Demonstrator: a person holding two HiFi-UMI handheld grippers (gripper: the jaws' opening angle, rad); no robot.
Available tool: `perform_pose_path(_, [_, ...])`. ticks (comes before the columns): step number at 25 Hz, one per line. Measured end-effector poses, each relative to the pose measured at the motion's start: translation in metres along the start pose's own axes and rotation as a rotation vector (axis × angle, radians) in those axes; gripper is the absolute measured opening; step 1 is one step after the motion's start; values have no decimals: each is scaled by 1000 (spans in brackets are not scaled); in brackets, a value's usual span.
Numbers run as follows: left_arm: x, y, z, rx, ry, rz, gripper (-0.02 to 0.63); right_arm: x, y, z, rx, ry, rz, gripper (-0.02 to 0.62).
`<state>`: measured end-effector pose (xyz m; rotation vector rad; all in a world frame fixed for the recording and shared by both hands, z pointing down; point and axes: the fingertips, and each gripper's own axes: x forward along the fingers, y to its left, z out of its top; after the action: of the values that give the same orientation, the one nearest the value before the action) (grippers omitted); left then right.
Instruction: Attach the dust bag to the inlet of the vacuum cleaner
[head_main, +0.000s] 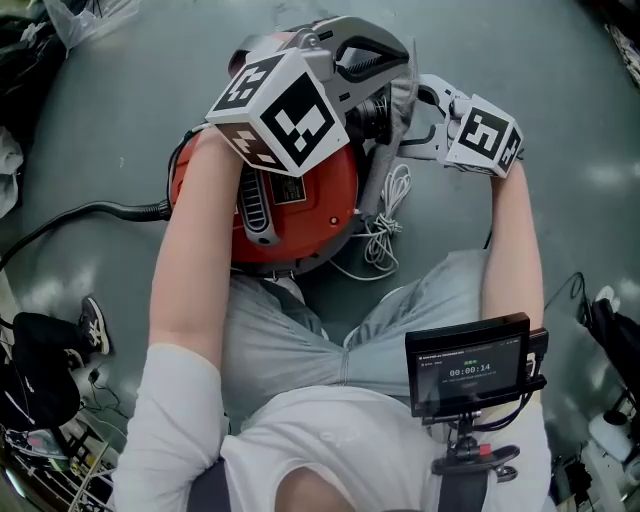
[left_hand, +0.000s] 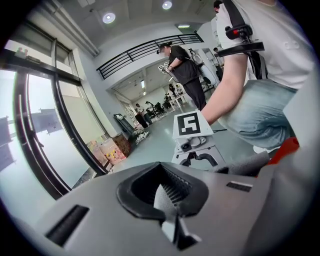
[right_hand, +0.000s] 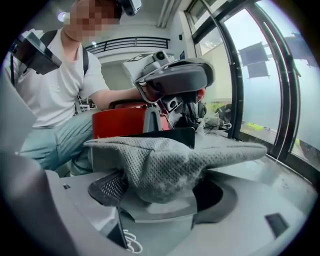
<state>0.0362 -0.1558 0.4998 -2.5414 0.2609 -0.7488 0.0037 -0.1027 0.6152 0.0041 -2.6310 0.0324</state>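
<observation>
Left gripper (left_hand: 168, 215): I read it pressed together on a thin fold of the dust bag (right_hand: 165, 160).
Right gripper (right_hand: 150, 200): pinching the dust bag's grey mesh bulk.
Dust bag: held between both grippers, at the red vacuum cleaner's (head_main: 320, 195) far edge.
Vacuum cleaner: on the floor (head_main: 120, 110).

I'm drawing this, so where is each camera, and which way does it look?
Head view: on the head, looking down at the vacuum; arms, legs show.
Left gripper view: on left gripper, facing right gripper; arm, knee show.
Right gripper view: on that gripper, facing back; chest, arm show.
Shared: gripper views both show the bag.
</observation>
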Motion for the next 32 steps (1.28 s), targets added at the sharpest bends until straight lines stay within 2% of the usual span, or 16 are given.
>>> perform_pose_path(4, [4, -8, -1, 33, 18, -23, 5, 5, 2, -2, -48, 141, -17, 407])
perform_pose_path(7, [0, -4, 2, 33, -14, 8, 5, -12, 2, -11, -9, 86, -26, 408])
perform_pose_path(11, [-2, 9, 1, -23, -48, 49, 5, -51, -12, 18, 45, -157, -79, 408])
perform_pose_path(12, [-2, 9, 1, -29, -47, 46, 5, -50, -12, 22, 36, -176, -79, 408])
perform_pose_path(17, [0, 6, 2, -2, -33, 33, 5, -50, -15, 0, 27, -82, -84, 408])
perform_pose_path(24, [-1, 3, -1, -14, -29, 26, 5, -16, 1, 17, -6, -99, -7, 405])
perform_pose_path(29, [-3, 5, 4, -47, -52, 30, 5, -3, 5, 22, -33, -80, 16, 408])
perform_pose_path(32, [-3, 2, 4, -32, -53, 32, 5, -4, 6, 21, -19, -86, 8, 408])
